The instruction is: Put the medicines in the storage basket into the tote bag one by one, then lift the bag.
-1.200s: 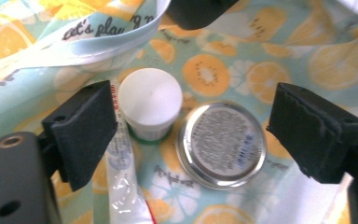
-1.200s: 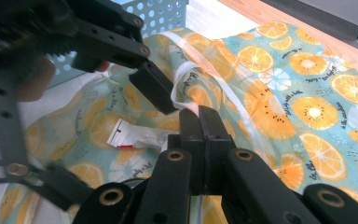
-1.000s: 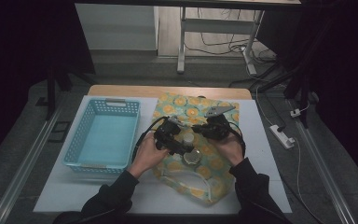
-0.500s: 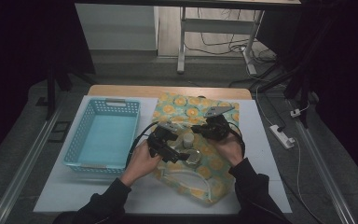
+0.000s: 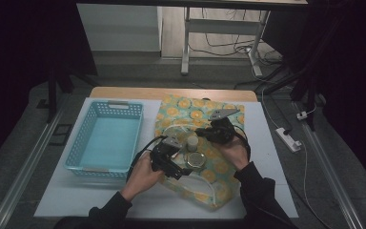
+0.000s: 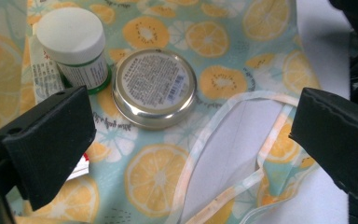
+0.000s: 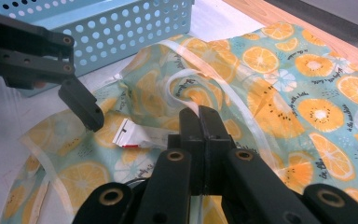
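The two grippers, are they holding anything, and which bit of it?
The right gripper is shut on the fruit-print bag, seemingly pinching its cloth near the white strap. The left gripper is open, holding nothing.

High overview, two close fingers-level views

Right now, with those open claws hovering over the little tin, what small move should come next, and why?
Probably lower the left gripper so its open jaws straddle the round metal tin. The tin lies flat on the fruit-print bag, ahead of the jaws and untouched, close beside the white-capped jar.
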Demonstrator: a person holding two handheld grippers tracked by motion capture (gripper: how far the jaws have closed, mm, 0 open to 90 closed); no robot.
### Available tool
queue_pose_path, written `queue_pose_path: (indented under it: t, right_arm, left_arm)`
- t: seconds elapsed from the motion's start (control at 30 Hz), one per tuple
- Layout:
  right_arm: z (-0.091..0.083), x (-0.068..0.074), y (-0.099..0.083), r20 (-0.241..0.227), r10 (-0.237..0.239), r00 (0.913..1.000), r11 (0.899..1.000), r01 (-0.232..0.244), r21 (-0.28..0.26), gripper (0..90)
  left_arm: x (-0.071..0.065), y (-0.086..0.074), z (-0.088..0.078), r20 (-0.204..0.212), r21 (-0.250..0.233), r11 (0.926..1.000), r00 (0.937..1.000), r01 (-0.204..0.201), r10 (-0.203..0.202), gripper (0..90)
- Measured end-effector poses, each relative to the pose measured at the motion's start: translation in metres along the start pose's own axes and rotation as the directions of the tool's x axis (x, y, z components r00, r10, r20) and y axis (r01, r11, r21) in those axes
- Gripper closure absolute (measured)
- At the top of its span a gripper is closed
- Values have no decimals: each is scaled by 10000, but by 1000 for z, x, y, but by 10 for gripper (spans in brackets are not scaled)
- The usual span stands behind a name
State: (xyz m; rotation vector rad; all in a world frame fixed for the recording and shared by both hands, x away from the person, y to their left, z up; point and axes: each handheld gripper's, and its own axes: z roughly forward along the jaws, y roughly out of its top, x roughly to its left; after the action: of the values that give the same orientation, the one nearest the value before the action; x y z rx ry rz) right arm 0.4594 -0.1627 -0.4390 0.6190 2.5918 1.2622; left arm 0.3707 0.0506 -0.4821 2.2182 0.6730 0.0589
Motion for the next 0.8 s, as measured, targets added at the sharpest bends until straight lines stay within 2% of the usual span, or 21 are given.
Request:
queue_pose_path:
  t: [0.17, 0.27, 0.8]
  right_arm:
    - [0, 1, 0, -31, -11, 10000, 10000, 11, 27, 900]
    - [0, 1, -1, -28, 6, 10000, 10000, -6, 50, 900]
    - [0, 1, 0, -29, -11, 10000, 10000, 11, 35, 900]
  left_arm:
    - [-3, -6, 6, 110, 122, 9999, 9999, 100, -101, 2]
    - [-4, -10, 11, 171, 356, 9993, 9998, 129, -135, 2]
    - [0, -23, 34, -95, 1111, 9938, 10000, -8, 18, 11]
